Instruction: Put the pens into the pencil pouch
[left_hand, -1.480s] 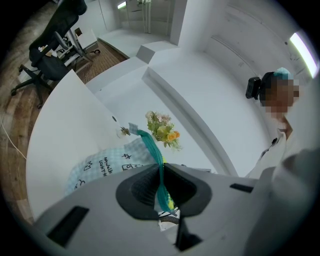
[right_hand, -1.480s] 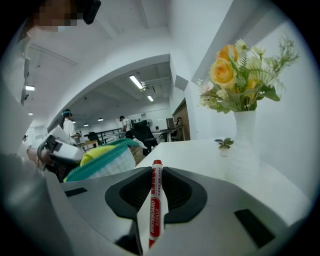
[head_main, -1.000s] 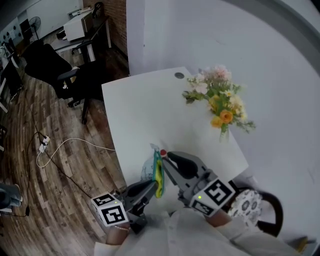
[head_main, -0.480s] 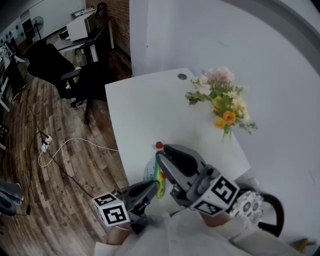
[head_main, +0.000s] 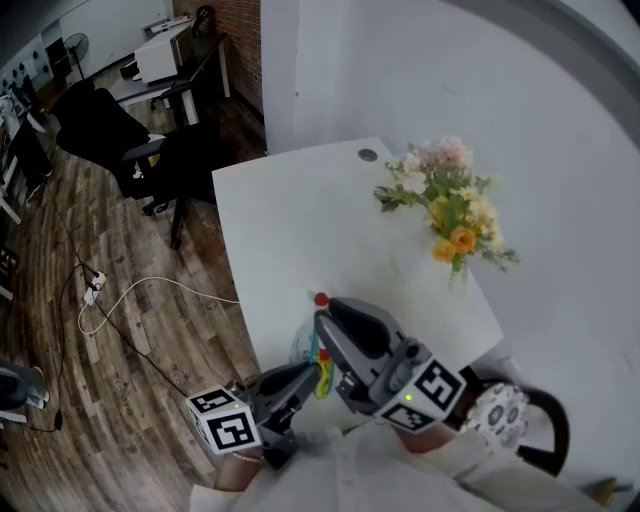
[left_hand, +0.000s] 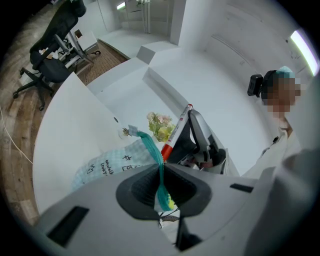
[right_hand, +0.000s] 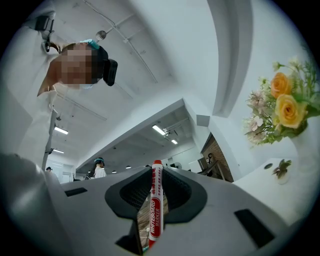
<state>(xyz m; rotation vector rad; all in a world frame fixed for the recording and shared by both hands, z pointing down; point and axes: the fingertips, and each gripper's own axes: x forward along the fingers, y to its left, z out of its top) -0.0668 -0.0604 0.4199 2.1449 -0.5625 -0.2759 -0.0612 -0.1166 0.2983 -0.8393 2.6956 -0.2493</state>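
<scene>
A red-and-white whiteboard marker stands upright between the jaws of my right gripper, which is shut on it. In the head view the marker's red cap pokes out past the right gripper. The pale blue pencil pouch hangs over the table's near edge, and my left gripper is shut on its teal zipper edge. From the left gripper view the marker rises just behind the pouch's mouth. In the head view the pouch is mostly hidden by both grippers.
A white table carries a vase of yellow and pink flowers at its right side. Office chairs and a white cable lie on the wooden floor to the left. A patterned chair stands at my right.
My right gripper has risen a little and turned, with the marker still in it, and now covers more of the pouch's green edge. The left gripper has stayed put.
</scene>
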